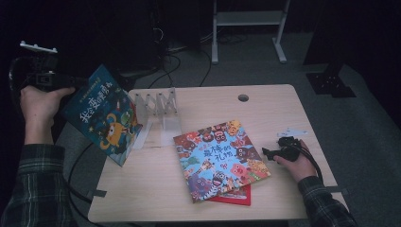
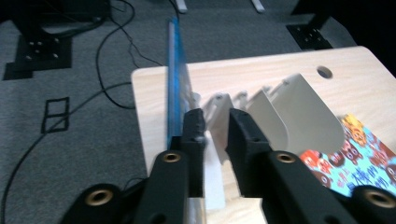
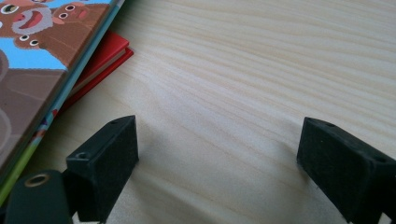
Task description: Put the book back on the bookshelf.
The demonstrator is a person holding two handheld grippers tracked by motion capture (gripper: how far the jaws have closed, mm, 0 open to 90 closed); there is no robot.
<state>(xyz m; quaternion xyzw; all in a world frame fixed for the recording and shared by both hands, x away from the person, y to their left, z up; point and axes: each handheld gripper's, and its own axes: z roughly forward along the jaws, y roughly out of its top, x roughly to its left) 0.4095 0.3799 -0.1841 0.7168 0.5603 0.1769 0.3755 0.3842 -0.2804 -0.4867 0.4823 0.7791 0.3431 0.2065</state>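
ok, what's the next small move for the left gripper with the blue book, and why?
Probably ease the left gripper toward the white rack, lining the blue book up with a slot. The book hangs tilted at the left edge of the table, outside the rack; whether the jaws clamp it is unclear.

The left gripper (image 1: 71, 85) held a dark blue picture book (image 1: 101, 116) tilted above the left edge of the light wooden table (image 1: 265, 109), beside a clear plastic book rack (image 1: 158, 111). The right gripper (image 1: 270, 152) rested near a colourful cartoon book (image 1: 220, 158) lying on a red book (image 1: 236, 196).
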